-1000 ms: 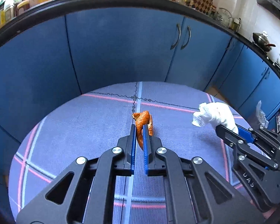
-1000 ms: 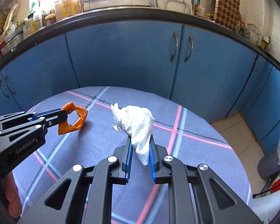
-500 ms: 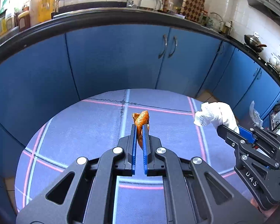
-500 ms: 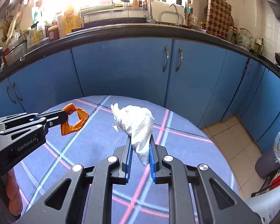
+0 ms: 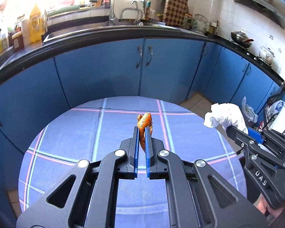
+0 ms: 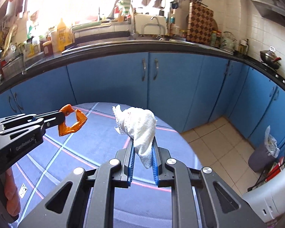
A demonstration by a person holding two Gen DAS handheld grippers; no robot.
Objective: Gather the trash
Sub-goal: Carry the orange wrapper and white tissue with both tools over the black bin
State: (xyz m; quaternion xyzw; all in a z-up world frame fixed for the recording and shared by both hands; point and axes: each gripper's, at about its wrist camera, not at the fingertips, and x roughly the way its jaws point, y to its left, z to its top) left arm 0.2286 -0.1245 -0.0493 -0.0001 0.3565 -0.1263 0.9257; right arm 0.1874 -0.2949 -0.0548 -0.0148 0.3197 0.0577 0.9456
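Grippers raised higher above table [image 5: 70,136]; left fingers [image 5: 141,133] clench orange peel [image 5: 144,120], right fingers [image 6: 142,148] clench tissue [image 6: 138,125].

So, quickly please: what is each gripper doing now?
Left gripper: closed on the orange peel.
Right gripper: closed on the white tissue.

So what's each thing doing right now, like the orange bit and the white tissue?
Left tongs: shut on the orange peel.
Orange peel: pinched, held above the table.
Right tongs: shut on the crumpled tissue.
Crumpled tissue: pinched, held up.
Trash bin: open, bag-lined, on the floor.
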